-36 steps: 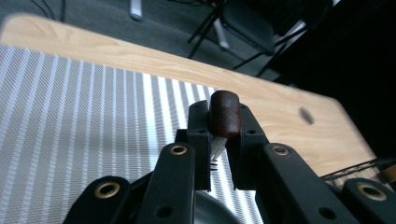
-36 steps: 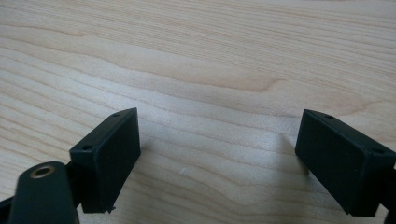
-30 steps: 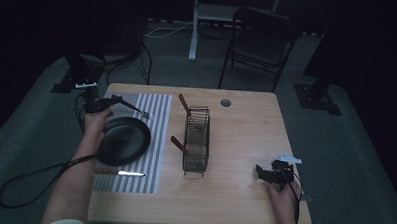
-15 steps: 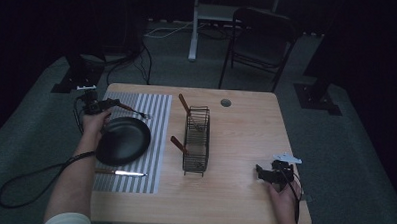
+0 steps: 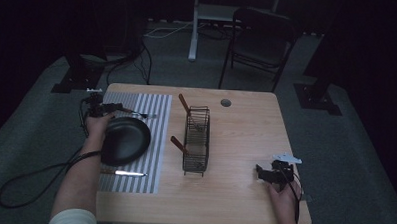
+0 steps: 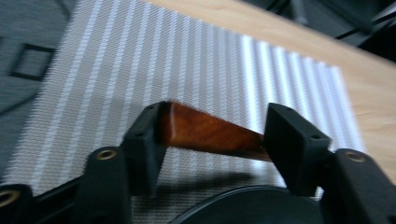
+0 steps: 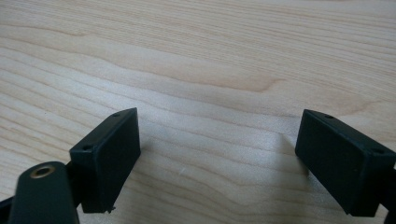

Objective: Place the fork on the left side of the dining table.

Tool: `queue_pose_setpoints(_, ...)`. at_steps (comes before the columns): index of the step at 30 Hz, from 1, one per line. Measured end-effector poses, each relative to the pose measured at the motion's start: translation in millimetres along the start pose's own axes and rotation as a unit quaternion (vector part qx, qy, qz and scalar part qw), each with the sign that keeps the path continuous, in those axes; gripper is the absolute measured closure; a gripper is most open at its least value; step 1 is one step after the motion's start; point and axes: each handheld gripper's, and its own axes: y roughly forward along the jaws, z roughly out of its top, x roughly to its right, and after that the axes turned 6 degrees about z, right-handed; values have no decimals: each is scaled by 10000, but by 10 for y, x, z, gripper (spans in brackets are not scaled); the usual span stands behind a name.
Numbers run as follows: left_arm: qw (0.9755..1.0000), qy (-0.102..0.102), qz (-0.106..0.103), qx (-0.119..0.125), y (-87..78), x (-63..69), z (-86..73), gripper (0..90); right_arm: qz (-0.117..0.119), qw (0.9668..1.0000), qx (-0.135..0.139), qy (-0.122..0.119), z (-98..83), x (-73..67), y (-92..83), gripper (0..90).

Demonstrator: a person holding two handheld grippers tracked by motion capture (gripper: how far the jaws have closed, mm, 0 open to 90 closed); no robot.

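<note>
The left claw (image 6: 212, 135) is clenched across a brown wooden handle (image 6: 210, 134) above the striped mat (image 6: 140, 60), beside the black pan (image 5: 125, 139). The right claw (image 7: 217, 158) rests spread wide and released over bare wooden surface (image 7: 196, 56)

The pale wooden table (image 7: 196, 60) shows smooth grain. The grey-and-white striped mat (image 6: 140, 70) looks woven. A glossy reddish-brown wooden handle (image 6: 210, 135) gleams.
</note>
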Motion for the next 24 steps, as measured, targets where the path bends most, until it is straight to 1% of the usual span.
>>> queue_pose_setpoints(1,9999,27,121,-25,2,-1,-2,402,0,10000,0,0,0,0,0,137)
queue_pose_setpoints(2,9998,57,184,-92,9,-3,-2,403,0,10000,0,-1,0,0,0,137)
queue_pose_setpoints(4,9998,-4,98,-181,28,-14,-9,402,0,10000,0,0,0,0,0,137)
queue_pose_setpoints(5,9998,19,110,-178,30,-10,-10,401,0,10000,0,0,0,0,0,137)
queue_pose_setpoints(6,9998,32,141,-118,27,-3,-15,401,0,10000,0,0,0,0,0,137)
queue_pose_setpoints(7,9998,17,170,-73,28,2,-16,383,0,10000,1,-1,0,0,0,137)
queue_pose_setpoints(8,9997,12,223,-82,32,6,-13,334,0,10000,0,-1,0,0,0,137)
queue_pose_setpoints(9,9996,44,291,-45,32,18,-17,304,0,10000,0,0,0,0,0,137)
queue_pose_setpoints(11,9985,272,483,-22,24,52,-24,300,0,10000,0,-1,0,0,0,137)
queue_pose_setpoints(13,9979,377,535,29,-1,77,-34,300,-1,10000,0,-2,0,0,0,137)
queue_pose_setpoints(15,9977,431,511,47,-32,100,-47,300,0,10000,0,-1,0,0,0,137)
queue_pose_setpoints(17,9973,565,472,18,-67,130,-65,300,0,10000,0,0,0,0,0,137)
queue_pose_setpoints(18,9971,607,451,41,-88,144,-77,299,0,10000,0,-1,0,0,0,137)
queue_pose_setpoints(21,9972,654,363,66,-161,170,-122,300,0,10000,-1,0,0,0,0,137)
queue_pose_setpoints(22,9972,654,363,66,-161,170,-122,300,0,10000,-1,0,0,0,0,137)
queue_pose_setpoints(24,9968,724,327,102,-234,190,-173,300,0,10000,0,-1,0,0,0,137)
